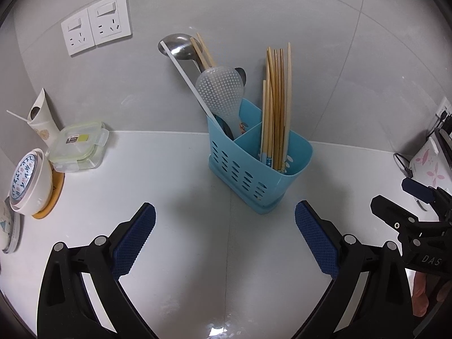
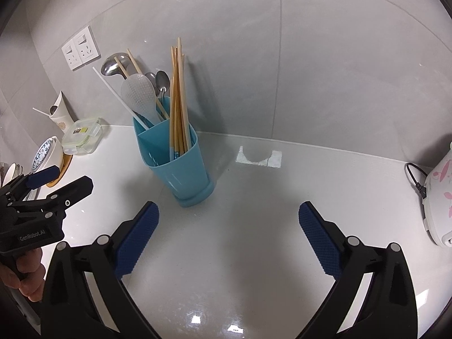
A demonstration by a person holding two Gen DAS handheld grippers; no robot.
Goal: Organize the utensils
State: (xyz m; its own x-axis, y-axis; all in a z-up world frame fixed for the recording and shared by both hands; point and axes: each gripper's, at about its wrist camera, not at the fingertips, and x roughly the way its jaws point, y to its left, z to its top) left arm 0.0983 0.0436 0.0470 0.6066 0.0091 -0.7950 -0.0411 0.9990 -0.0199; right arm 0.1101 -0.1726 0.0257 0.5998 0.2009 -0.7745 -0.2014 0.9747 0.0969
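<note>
A blue plastic utensil holder [image 1: 248, 175] [image 2: 180, 169] stands on the white counter near the wall. Its front compartment holds several wooden chopsticks [image 1: 275, 107] [image 2: 177, 99]. Its back compartment holds a translucent rice paddle [image 1: 221, 93] [image 2: 141, 96], a steel ladle [image 1: 178, 46] [image 2: 114, 63], a white stick and spoons. My left gripper [image 1: 226, 226] is open and empty, a little in front of the holder. My right gripper [image 2: 228, 226] is open and empty, in front and to the right of the holder. Each gripper shows at the edge of the other's view.
At the left are a lidded glass container [image 1: 77, 147] [image 2: 82, 139], a paper cup [image 1: 42, 121], stacked bowls [image 1: 28, 180] on a coaster and plates. A rice cooker [image 2: 438, 195] with its cord stands at the right. Wall sockets [image 1: 97, 22] are above.
</note>
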